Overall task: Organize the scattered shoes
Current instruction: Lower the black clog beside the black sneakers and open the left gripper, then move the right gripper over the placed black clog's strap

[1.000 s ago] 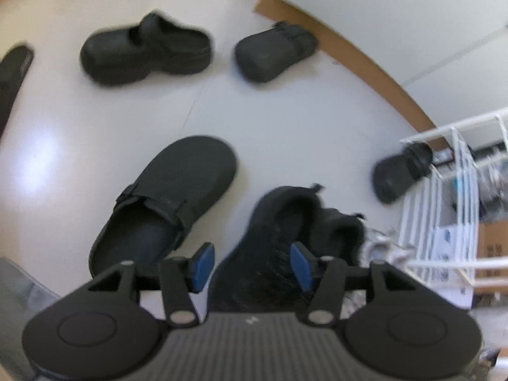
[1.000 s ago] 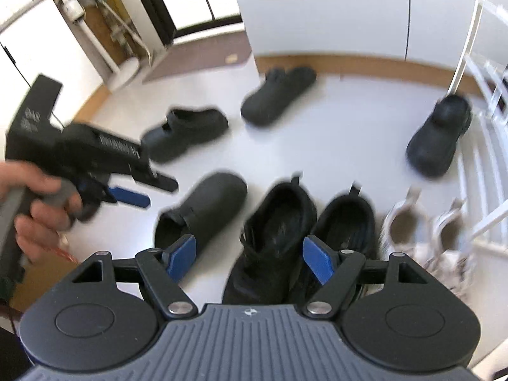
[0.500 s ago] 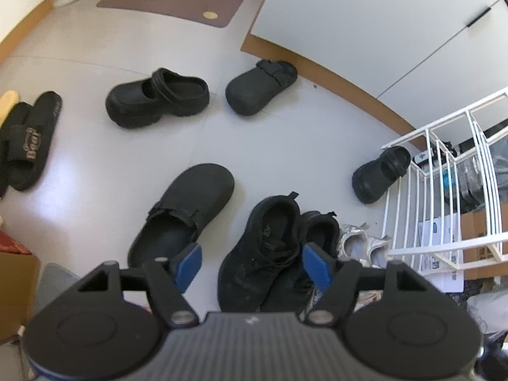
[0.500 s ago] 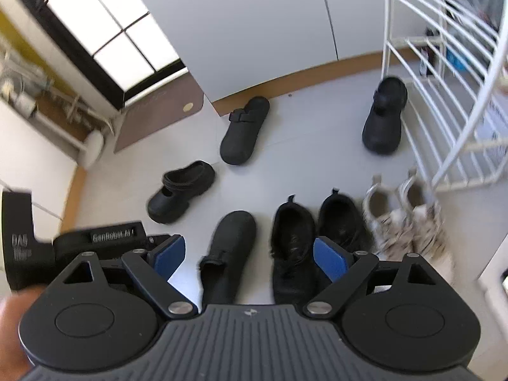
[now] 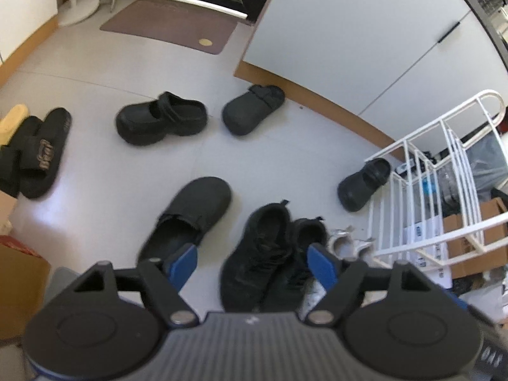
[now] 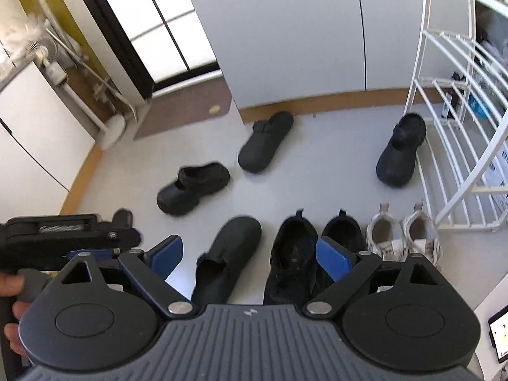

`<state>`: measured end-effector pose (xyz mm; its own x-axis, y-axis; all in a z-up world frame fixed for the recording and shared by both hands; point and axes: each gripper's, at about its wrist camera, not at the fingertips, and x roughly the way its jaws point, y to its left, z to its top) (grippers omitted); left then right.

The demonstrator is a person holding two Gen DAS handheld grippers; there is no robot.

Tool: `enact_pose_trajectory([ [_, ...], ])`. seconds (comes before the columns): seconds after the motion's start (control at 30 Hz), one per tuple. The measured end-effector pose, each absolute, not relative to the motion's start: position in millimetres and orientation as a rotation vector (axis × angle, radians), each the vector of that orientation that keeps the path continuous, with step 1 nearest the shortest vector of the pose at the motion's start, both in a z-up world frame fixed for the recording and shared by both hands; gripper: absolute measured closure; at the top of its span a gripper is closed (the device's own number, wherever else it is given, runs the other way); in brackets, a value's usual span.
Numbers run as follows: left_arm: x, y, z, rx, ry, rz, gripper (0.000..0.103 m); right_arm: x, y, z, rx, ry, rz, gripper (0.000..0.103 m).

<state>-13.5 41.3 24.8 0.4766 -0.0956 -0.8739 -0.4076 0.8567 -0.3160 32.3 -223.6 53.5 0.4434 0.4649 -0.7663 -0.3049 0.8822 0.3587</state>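
A pair of black sneakers (image 5: 263, 247) (image 6: 293, 254) stands side by side on the pale floor, with a pair of white sneakers (image 6: 400, 238) to its right and a black mule (image 5: 193, 219) (image 6: 231, 254) to its left. Farther off lie a chunky black strap shoe (image 5: 162, 122), a second mule (image 5: 252, 112) by the wall, and another chunky shoe (image 5: 363, 184) beside the rack. My left gripper (image 5: 252, 263) and right gripper (image 6: 250, 257) hover high above the sneakers, jaws opening, nothing between them.
A white wire shoe rack (image 5: 444, 190) (image 6: 460, 127) stands at the right. Black slides (image 5: 41, 155) and a yellow slipper lie far left, near a cardboard box (image 5: 19, 279). A brown doormat (image 5: 171, 23) lies before the door. A hand (image 6: 12, 285) grips the left tool.
Both grippers have risen away from the floor, so the shoes look smaller and more of the room shows. Both pairs of jaws have spread wider. The shoes have stayed in place.
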Motion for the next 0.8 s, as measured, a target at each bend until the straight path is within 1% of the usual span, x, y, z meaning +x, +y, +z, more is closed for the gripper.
enact_pose_trajectory([
  [0.17,-19,73,-8,-0.644,1.156,0.209,0.026,28,-212,50,0.170,1.004,0.485,0.009],
  [0.3,-19,81,-4,-0.632,1.116,0.215,0.025,22,-205,45,0.145,1.008,0.484,0.009],
  [0.43,-29,95,-8,-0.653,1.128,0.217,0.025,22,-197,34,0.086,1.019,0.468,0.009],
  [0.63,-25,107,-16,-0.587,1.164,0.239,0.024,39,-181,7,0.065,1.033,0.415,0.009],
  [0.8,-11,107,-32,-0.553,1.212,0.248,0.024,46,-153,-6,-0.068,1.002,0.561,0.009],
])
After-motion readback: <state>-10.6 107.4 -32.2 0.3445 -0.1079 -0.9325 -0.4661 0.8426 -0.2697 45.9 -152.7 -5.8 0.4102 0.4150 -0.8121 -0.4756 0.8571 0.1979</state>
